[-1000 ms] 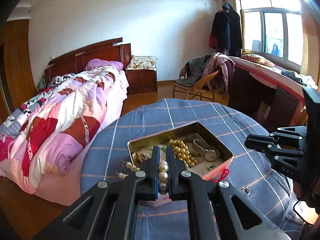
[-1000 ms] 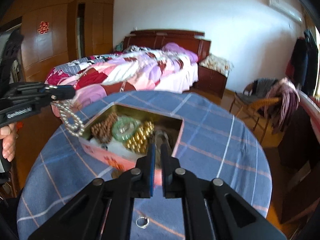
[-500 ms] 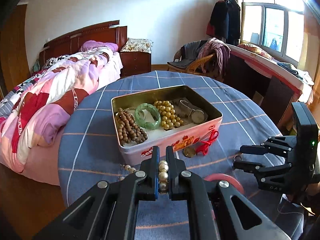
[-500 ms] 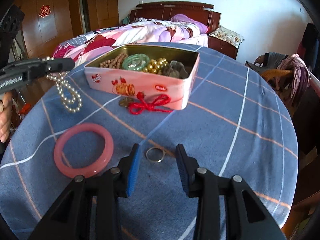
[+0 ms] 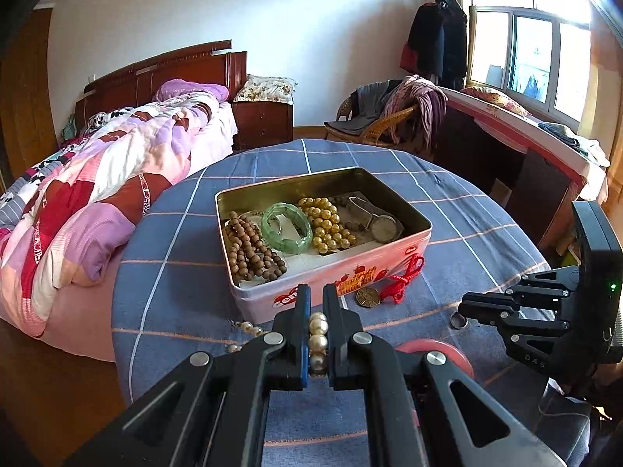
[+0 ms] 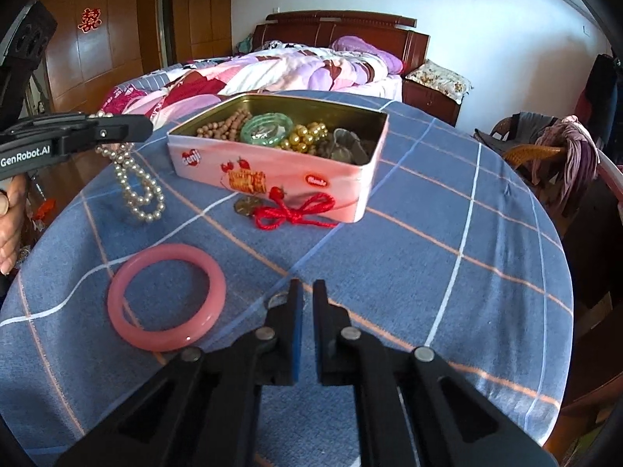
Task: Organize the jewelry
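Note:
A pink tin (image 5: 389, 258) stands open on the blue checked tablecloth (image 6: 447, 272), holding wooden beads, a green bangle (image 5: 286, 229), gold beads and a watch. My left gripper (image 5: 316, 292) is shut on a pearl necklace (image 5: 318, 340), whose loops hang onto the cloth (image 6: 136, 186) left of the tin. My right gripper (image 6: 307, 286) is shut low over the cloth in front of the tin. A small silver ring (image 5: 458, 320) pokes out at its left fingertip. Whether the ring is pinched is hidden. A pink bangle (image 6: 117, 303) lies flat to its left.
A red cord knot (image 6: 292, 210) with a brass coin (image 5: 367, 297) lies against the tin's front wall. The round table's edge falls away on all sides. A bed (image 5: 117, 179) stands to the left, a chair with clothes (image 5: 389, 116) behind, and a hand (image 6: 9, 229) holds the left gripper.
The right gripper's jaws, wide apart around the ring half a second ago, have come together. Both grippers sank toward the table before that. The left still grips the pearls.

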Available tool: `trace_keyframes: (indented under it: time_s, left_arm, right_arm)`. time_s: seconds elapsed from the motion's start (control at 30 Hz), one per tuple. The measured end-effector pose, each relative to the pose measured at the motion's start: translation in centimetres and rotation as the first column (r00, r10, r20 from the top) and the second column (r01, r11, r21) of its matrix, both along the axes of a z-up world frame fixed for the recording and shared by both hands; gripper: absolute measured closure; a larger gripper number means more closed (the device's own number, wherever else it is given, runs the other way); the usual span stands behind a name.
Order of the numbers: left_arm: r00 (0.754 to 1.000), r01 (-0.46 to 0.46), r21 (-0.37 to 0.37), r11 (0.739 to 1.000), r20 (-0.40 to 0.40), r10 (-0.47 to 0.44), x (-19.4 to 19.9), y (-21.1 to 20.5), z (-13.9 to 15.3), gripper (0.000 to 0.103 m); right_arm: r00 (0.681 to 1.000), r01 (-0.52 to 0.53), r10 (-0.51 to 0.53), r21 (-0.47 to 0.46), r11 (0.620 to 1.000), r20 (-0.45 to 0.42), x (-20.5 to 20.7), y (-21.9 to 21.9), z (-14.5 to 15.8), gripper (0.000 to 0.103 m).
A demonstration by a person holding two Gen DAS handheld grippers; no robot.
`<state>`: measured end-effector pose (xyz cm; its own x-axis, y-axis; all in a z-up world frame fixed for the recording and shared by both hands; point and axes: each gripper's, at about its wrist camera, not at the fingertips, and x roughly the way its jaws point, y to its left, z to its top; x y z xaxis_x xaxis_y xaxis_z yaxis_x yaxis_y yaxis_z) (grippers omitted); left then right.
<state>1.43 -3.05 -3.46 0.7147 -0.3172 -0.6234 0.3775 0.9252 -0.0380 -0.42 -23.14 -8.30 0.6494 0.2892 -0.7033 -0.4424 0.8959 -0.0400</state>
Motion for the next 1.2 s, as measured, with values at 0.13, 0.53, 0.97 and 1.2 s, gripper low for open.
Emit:
trace_keyframes:
  time_s: [0.13, 0.53, 0.97, 1.2]
  left_arm:
    - [1.0, -0.002, 0.002, 1.0, -0.002, 0.002, 0.1, 0.0, 0.0, 0.098]
    - [1.0, 0.003, 0.002, 1.0, -0.027, -0.003, 0.4, -0.1, -1.3, 0.098]
    - [1.0, 0.003, 0.004, 1.0, -0.029, -0.003, 0.3, -0.1, -1.4, 0.098]
    - [0.999, 0.016, 0.007, 1.0, -0.039, -0.016, 0.2, -0.5, -1.7, 0.098]
  right_arm:
    - [1.0, 0.031, -0.031, 0.032, 0.999, 0.002, -0.1, -0.6, 0.5, 0.081]
    - [1.0, 0.017, -0.017, -0.011, 1.0, -0.019, -0.4, 1.0, -0.3, 0.081]
    - [1.0, 0.027, -0.027, 0.016, 1.0, -0.017, -0.7, 0.7, 0.4, 0.095]
    - [0.999, -0.01, 0.01, -0.014, 1.0, -0.034, -1.0, 2.0, -0.3, 0.059]
